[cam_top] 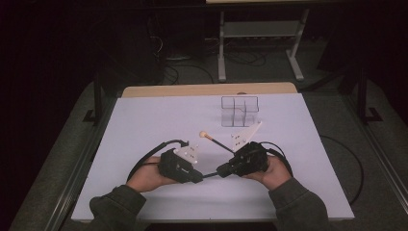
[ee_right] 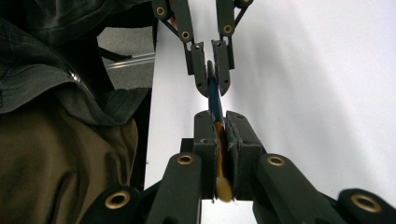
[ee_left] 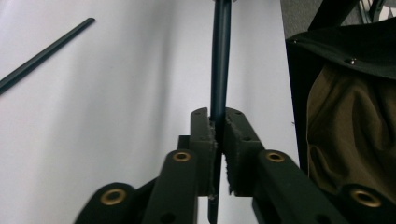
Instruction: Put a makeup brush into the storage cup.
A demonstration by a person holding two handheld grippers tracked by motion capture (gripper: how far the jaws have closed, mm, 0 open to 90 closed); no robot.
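Both tools clamp one thin dark stick (cam_top: 210, 175) end to end, left tool (cam_top: 198, 179) and right tool (cam_top: 222, 170) facing each other, likely to pass it across.

Lab: dark curtains (cam_top: 48, 57), floor cables (cam_top: 192, 67).

no writing, label, brand, number or sign could be read anywhere: none on the left gripper (cam_top: 204, 176), the right gripper (cam_top: 217, 172), the white table (cam_top: 144, 125) or the clear organiser (cam_top: 239, 110).
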